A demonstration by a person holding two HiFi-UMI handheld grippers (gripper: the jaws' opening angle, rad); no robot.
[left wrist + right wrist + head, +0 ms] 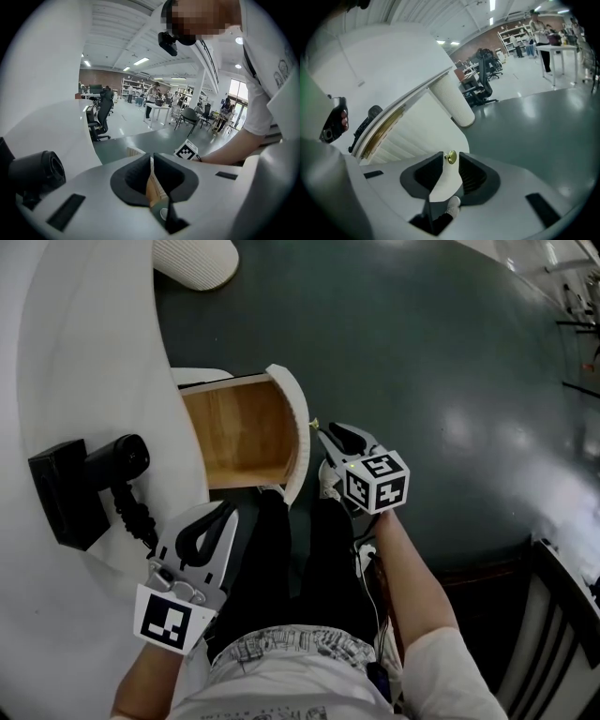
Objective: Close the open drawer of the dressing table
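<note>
- Right gripper (325, 434) stands just outside the drawer front (293, 418). It angles downward, with its tips turned toward the front's outer face.
- In the right gripper view, the right gripper (450, 165) has its jaws apart. The small brass knob (450, 157) sits between the tips with a gap on either side, so the pads are not pressing on it.
- The right forearm (412, 601) is bare below a white sleeve. It reaches up from the lower right of the head view, and the marker cube (377, 481) rides just behind the jaws.
- Left gripper (228, 509) is held low at the edge of the dressing table (84, 352), just below the near side of the drawer (242, 432). It points toward the drawer and tilts downward.
- In the left gripper view, the left gripper (152, 160) has its jaws drawn together to a thin slit with nothing between them. The drawer's wooden edge and ribbed front show through the gap lower down.
- The drawer stands pulled out from the white dressing table, its wooden inside bare and its curved white front farthest from the table.
- A black hair dryer (117, 460) rests on the tabletop beside a black box (58, 491), left of the drawer.
- A white ribbed stool (192, 259) stands on the dark floor (431, 371) beyond the table.
- The person's legs in black trousers (281, 568) are between the two grippers.
</note>
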